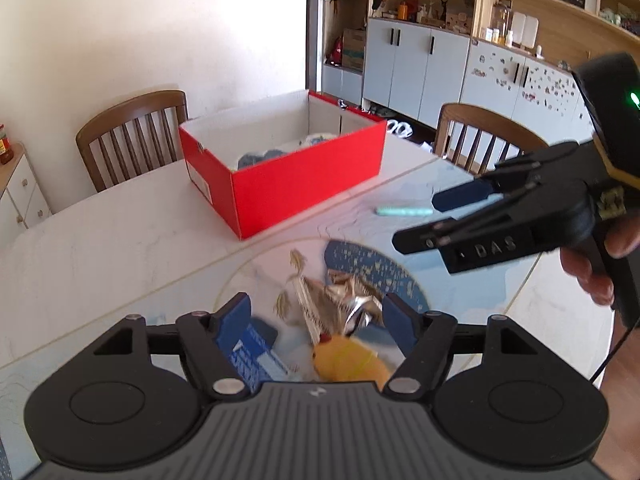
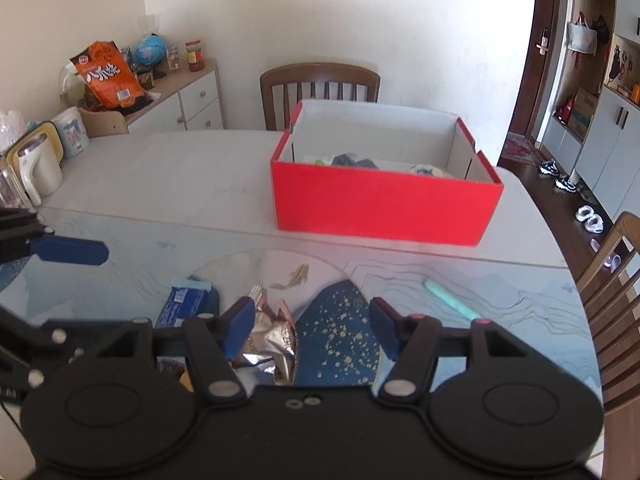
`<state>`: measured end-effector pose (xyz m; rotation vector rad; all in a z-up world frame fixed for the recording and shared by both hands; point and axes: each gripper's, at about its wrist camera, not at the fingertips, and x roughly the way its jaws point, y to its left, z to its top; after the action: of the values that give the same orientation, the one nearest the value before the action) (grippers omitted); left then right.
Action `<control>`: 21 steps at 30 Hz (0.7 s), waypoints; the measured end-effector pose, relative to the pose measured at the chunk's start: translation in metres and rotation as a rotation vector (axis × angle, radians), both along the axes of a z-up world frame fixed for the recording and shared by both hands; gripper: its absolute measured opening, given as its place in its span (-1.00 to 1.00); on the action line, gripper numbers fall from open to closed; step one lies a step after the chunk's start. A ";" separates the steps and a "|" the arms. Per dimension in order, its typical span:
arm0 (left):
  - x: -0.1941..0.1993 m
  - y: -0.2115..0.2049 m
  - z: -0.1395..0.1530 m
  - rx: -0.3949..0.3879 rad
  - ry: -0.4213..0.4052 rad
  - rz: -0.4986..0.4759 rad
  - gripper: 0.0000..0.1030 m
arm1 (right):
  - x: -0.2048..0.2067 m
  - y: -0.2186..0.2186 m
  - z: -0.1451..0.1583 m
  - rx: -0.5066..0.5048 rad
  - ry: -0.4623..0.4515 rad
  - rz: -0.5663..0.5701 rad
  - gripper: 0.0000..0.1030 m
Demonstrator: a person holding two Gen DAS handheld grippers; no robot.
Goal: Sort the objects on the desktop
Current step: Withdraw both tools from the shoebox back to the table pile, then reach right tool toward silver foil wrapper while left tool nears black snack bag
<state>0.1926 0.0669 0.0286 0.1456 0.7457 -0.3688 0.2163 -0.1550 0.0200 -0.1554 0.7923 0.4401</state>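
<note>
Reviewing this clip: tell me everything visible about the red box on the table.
The red cardboard box is rectangular, open-topped with no lid in view, red outside and plain white inside. A white label shows on one end wall in the left wrist view. It stands upright and flat on the pale table, beyond the patterned mat, in front of a brown wooden chair. Several items already lie on its floor, dark blue and whitish, too small to identify. Neither tool touches it.

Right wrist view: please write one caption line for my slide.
Open right gripper above silver wrapper, red box behind.
</note>
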 end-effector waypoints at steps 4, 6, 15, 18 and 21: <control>-0.009 0.003 -0.018 -0.009 0.013 0.005 0.61 | 0.001 0.002 -0.015 0.004 0.017 -0.009 0.24; -0.013 0.005 -0.028 -0.015 0.019 0.011 0.62 | 0.002 0.004 -0.022 0.010 0.032 -0.012 0.27; -0.017 0.012 -0.063 -0.001 0.066 0.013 0.63 | 0.009 0.017 -0.052 0.008 0.071 -0.008 0.56; -0.015 0.015 -0.072 -0.005 0.092 0.017 0.70 | 0.012 0.021 -0.060 0.005 0.088 -0.003 0.59; -0.012 0.017 -0.082 -0.012 0.118 0.026 0.70 | 0.017 0.025 -0.067 0.001 0.107 -0.010 0.59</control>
<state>0.1803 0.0842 -0.0535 0.1032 0.8610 -0.3598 0.2333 -0.1296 -0.0473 -0.1278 0.8980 0.4425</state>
